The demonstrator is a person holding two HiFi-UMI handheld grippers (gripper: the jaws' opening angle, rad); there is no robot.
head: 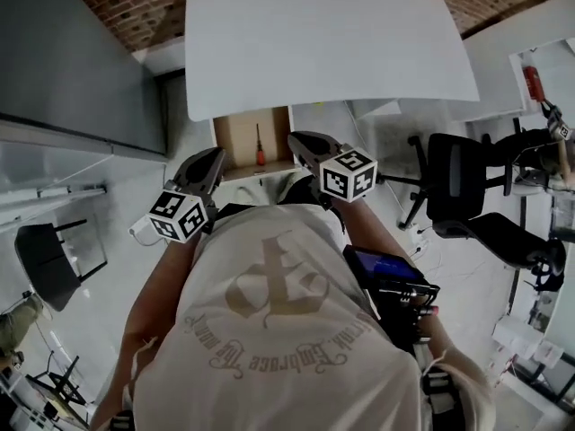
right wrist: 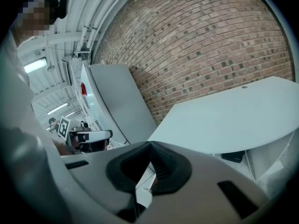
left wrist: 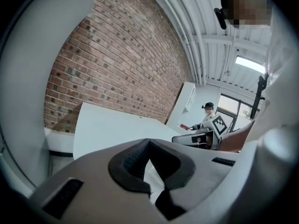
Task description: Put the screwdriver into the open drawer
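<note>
The screwdriver (head: 260,146) lies inside the open drawer (head: 235,138), on its brown bottom, right of the middle and apart from the drawer's walls. Its long axis runs from the drawer's front to its back, almost straight up and down in the head view. The red handle is at the near end, toward the person, and the thin dark shaft points away, toward the edge of the white table (head: 323,43) under which the drawer sits. The left tool (head: 212,162) hangs just in front of the drawer's left corner and the right tool (head: 302,142) just beside its right edge, each with its marker cube nearer the person's chest; neither touches the screwdriver. In the left gripper view the left tool (left wrist: 149,143) has its jaws together at the tips, with nothing between them, and the table (left wrist: 107,129) shows beyond. In the right gripper view the right tool (right wrist: 150,144) is likewise closed and empty. A brick wall (right wrist: 210,45) rises behind the table (right wrist: 233,120).
</note>
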